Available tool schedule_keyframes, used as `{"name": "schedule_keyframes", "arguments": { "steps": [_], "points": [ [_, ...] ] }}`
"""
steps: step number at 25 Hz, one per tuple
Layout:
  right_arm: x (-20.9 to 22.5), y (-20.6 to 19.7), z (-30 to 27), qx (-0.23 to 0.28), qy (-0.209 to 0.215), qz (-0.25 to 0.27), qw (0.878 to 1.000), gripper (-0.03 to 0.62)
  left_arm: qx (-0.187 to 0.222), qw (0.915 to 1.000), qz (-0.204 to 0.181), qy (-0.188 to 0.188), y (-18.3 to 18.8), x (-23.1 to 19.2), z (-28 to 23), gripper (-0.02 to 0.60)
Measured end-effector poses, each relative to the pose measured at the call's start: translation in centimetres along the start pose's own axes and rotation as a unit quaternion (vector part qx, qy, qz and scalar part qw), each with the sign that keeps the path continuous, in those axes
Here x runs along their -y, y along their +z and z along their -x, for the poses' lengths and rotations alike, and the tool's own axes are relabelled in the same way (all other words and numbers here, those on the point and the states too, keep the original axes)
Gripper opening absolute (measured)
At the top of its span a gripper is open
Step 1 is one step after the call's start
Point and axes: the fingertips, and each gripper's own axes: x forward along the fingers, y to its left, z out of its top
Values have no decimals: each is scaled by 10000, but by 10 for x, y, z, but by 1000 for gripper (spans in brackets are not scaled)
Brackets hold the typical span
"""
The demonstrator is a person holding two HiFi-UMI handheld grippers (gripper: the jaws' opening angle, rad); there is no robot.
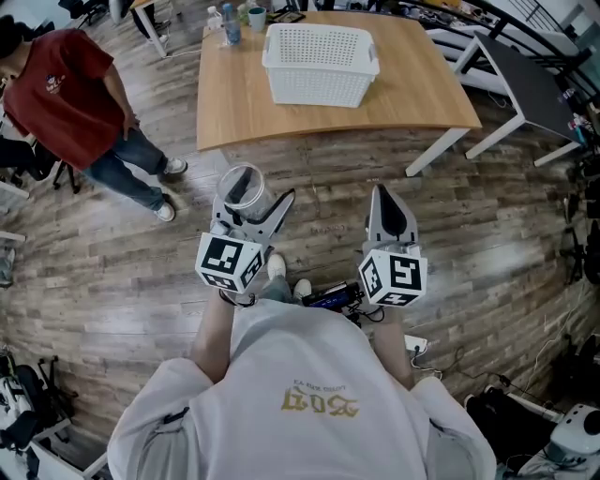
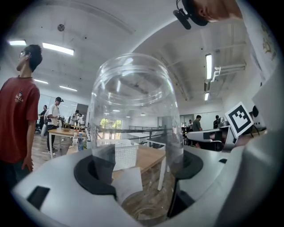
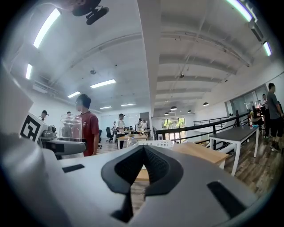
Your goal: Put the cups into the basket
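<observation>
My left gripper (image 1: 253,208) is clamped on a clear cup (image 1: 242,186), which stands upright between the jaws, over the wooden floor (image 1: 487,234) just ahead of me. My right gripper (image 1: 380,192) has its jaws pressed together with nothing in them. The white basket (image 1: 319,89) sits on the far wooden table (image 1: 412,94), well apart from the cup. A person in a red shirt (image 1: 70,94) stands at far left.

surface: light wooden table (image 1: 239,108) on plank floor (image 1: 122,281) | middle toward far edge: white lattice basket (image 1: 319,64), upright | far left corner: clear bottle (image 1: 231,22), beside it possibly a mug (image 1: 256,17), small and indistinct
</observation>
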Motion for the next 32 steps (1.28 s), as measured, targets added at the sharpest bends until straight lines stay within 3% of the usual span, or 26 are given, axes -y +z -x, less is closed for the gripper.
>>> {"name": "schedule_keyframes", "arguments": {
  "steps": [16,32],
  "points": [
    [13,0,-47,-34,-78,-41,10000,11,-39,9998,-149,-103,1,-25,-43,348],
    [2,1,-128,-197,-150,19,9997,11,-73,9993,-175,-325,-1,-84,-96,348]
  ]
}}
